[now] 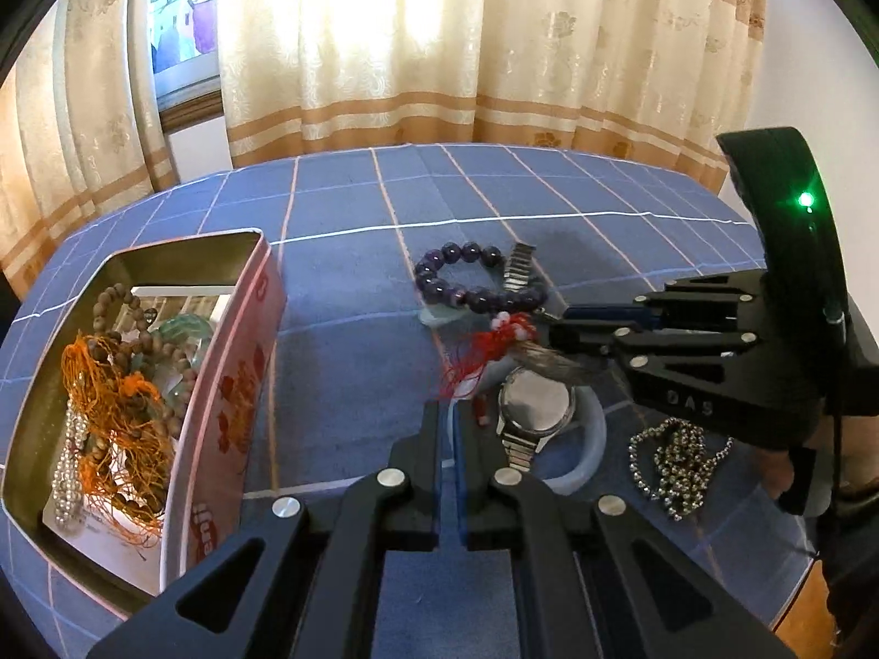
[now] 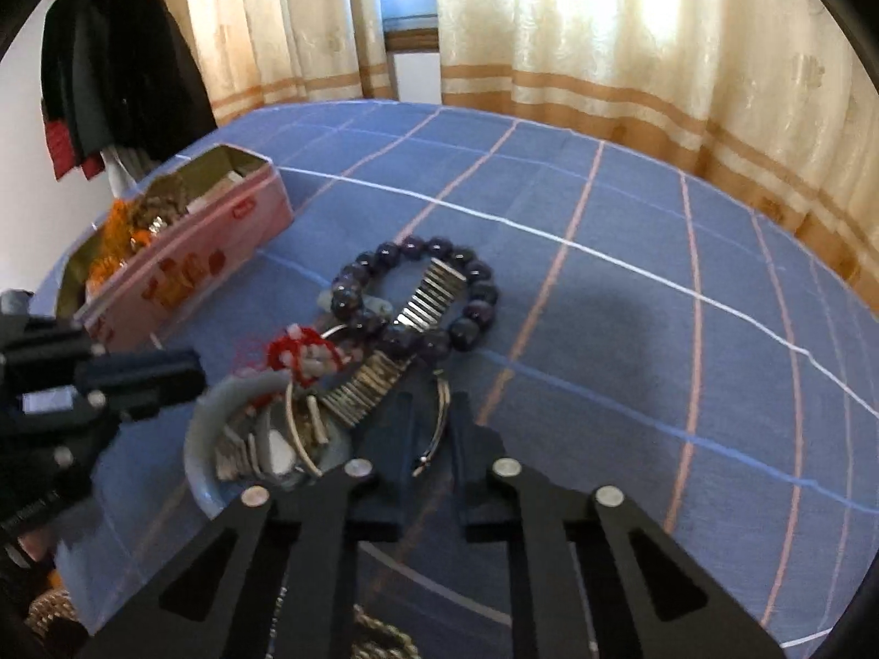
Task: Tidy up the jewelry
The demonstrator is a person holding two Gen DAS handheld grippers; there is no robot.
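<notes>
A heap of jewelry lies on the blue checked cloth (image 1: 340,362). My left gripper (image 1: 453,417) is shut on the near rim of a pale bangle (image 1: 596,434), which rings a silver watch (image 1: 535,412). From the right, my right gripper (image 1: 557,324) reaches into the heap. In the right wrist view that gripper (image 2: 434,428) is shut on a thin silver bangle (image 2: 434,450). A purple bead bracelet (image 2: 417,296) and a red knotted charm (image 2: 296,354) lie just beyond it. The left gripper (image 2: 187,379) touches the pale bangle (image 2: 220,401) there.
A pink tin (image 1: 231,384) stands open at the left, holding brown beads, orange cord and pearls. A silver bead chain (image 1: 676,456) lies at the right, near the person's hand. Curtains hang behind the table, and dark clothes (image 2: 121,55) at the far left.
</notes>
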